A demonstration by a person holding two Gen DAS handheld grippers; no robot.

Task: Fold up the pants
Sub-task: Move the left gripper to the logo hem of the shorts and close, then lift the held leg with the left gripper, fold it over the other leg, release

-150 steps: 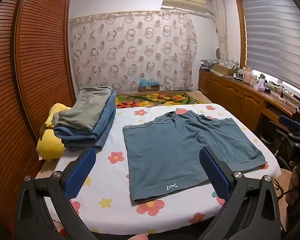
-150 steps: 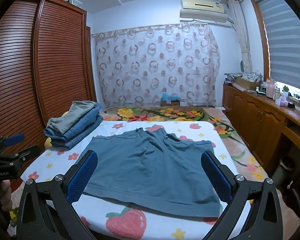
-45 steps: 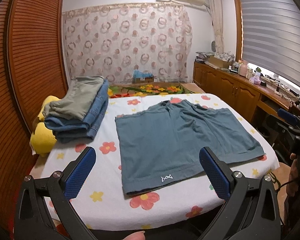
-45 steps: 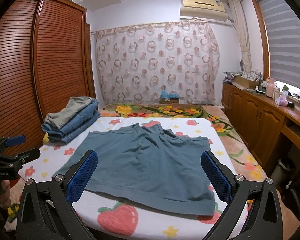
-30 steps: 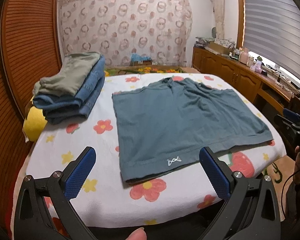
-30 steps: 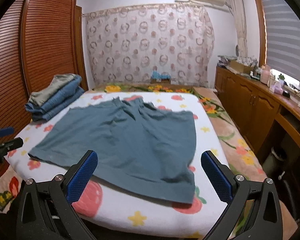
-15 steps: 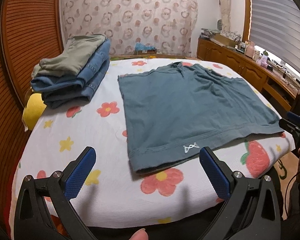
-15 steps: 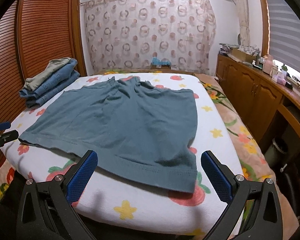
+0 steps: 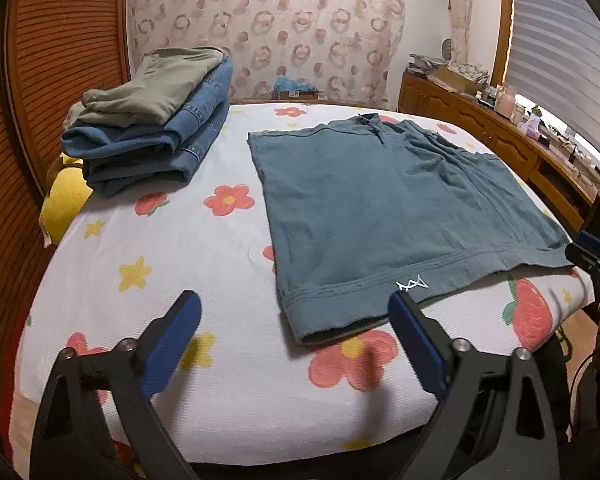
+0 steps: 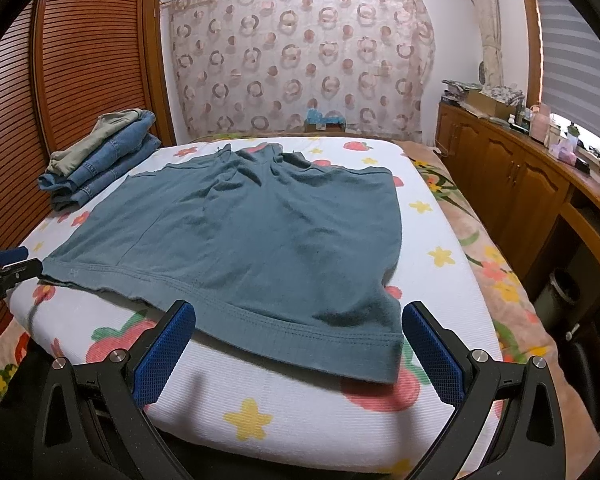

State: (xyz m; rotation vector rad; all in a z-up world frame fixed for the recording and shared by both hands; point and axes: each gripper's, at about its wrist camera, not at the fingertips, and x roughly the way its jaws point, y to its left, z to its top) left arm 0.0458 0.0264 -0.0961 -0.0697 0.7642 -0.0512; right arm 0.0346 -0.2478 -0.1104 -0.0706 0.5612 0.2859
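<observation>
**Both claws poised at the near hem of the shorts**

The teal shorts lie flat on the flowered bed, hem toward the person, waistband away, and right of the stack of folded jeans. Their long axis runs across the bed. The left gripper hangs over the hem's left corner, its jaws wide though they have just been closing a little, nothing pinched yet. The right gripper hovers at the hem's right corner, jaws spread and empty. Each of the 2 claws is nearest its own corner, so a paired pinch looks likely next.
</observation>
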